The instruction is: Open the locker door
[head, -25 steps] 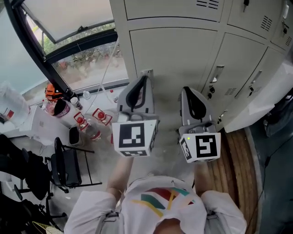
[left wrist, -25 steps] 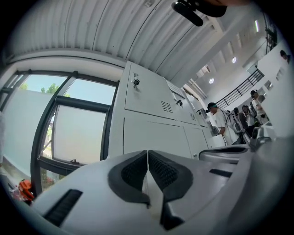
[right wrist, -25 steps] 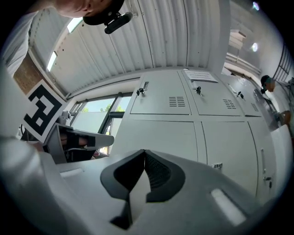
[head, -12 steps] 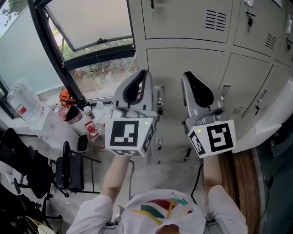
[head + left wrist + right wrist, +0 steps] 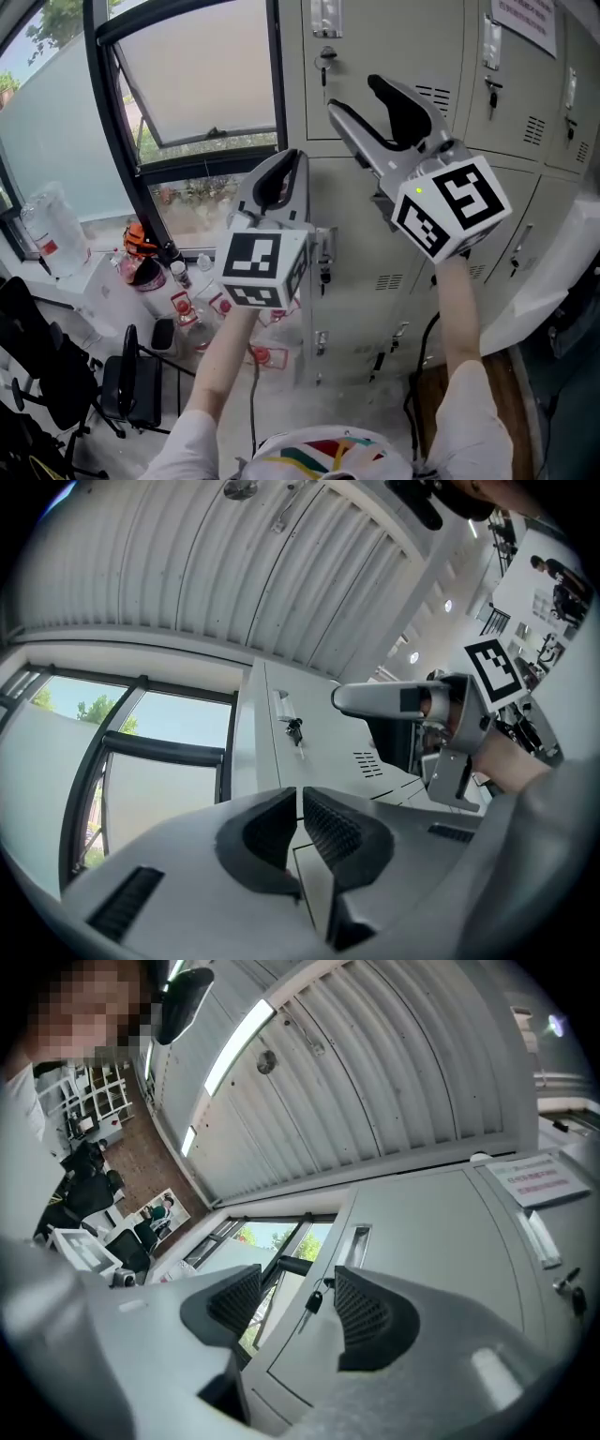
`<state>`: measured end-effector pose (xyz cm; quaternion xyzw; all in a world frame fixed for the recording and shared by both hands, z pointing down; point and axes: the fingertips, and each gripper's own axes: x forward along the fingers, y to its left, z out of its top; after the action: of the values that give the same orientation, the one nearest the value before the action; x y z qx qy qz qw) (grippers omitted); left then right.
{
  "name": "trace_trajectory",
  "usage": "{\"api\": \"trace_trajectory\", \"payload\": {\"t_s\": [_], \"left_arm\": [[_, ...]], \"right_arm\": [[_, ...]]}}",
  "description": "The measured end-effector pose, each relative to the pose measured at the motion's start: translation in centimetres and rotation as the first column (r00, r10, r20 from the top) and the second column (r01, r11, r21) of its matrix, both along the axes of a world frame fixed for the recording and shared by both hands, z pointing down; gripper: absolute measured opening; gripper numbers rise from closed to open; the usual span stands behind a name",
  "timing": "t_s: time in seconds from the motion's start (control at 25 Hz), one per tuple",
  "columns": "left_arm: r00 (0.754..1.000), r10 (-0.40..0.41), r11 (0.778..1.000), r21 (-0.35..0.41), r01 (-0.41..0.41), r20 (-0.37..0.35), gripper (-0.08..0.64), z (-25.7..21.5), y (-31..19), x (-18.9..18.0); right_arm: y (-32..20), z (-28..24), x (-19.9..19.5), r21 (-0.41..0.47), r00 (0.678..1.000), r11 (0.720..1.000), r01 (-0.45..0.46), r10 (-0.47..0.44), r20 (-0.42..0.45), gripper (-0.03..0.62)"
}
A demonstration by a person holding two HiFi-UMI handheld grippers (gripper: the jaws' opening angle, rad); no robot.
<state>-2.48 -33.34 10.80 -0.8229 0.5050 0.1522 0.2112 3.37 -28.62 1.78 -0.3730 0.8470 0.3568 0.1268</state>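
One locker door point(image 5: 375, 37), in the upper row of a pale grey bank, is the target. It stands shut, flush with its frame, at the top centre of the head view. A key point(image 5: 324, 62) hangs in the lock near the door's left edge, below a recessed pull point(image 5: 325, 16).

Step in hand, as judged: the approach, with the door not yet touched.

Right gripper point(image 5: 352, 96): raised toward this door, jaws opening and already wide apart. In the right gripper view the key and the pull show in the gap between the pads point(image 5: 370, 1321), but beyond them, so nothing is grasped or touched.

Next move, as judged: carry the parted jaws on to the key or the pull, line them up on either side of it, and close. Then turn or draw outward so that the door swings clear. The small key asks for careful centring, or the pads may slip off it.

Left gripper point(image 5: 289, 164): lower and to the left, in front of the lower lockers point(image 5: 375, 244), jaws clenched pad to pad on nothing, touching no surface.

Beyond, to the left: a tilted window point(image 5: 202, 75) in a dark frame, with bottles point(image 5: 178, 305) and a chair point(image 5: 131, 389) on the floor below it.
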Motion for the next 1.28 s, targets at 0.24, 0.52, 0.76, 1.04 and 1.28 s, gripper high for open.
{"api": "trace_trajectory", "payload": {"t_s": [0.24,0.52,0.76,1.04,1.28], "left_arm": [[1.000,-0.015,0.999,0.051,0.015,0.010,0.018,-3.8,-0.4,-1.1],[0.999,-0.020,0.992,0.129,0.015,0.032,0.058,-7.4,0.3,-1.4],[0.998,-0.031,0.989,0.149,0.023,0.052,0.094,-7.0,-0.2,-1.9],[0.998,-0.015,0.992,0.123,0.008,0.060,0.115,-6.0,-1.3,-1.7],[0.998,-0.006,0.990,0.143,-0.003,0.064,0.129,-6.0,-1.3,-1.7]], "right_arm": [[-1.1,-5.2,-1.0,-0.009,0.998,0.999,0.051,-0.051,0.028,0.236],[-3.2,-9.4,-4.3,-0.070,0.994,0.993,0.094,-0.097,-0.046,0.293],[-6.6,-9.8,-4.6,-0.117,0.996,0.993,-0.033,0.023,-0.087,0.296],[-8.7,-9.2,-4.9,-0.143,0.987,0.983,-0.118,0.100,-0.127,0.296],[-9.4,-9.1,-4.5,-0.165,0.988,0.978,-0.127,0.110,-0.109,0.296]]}}
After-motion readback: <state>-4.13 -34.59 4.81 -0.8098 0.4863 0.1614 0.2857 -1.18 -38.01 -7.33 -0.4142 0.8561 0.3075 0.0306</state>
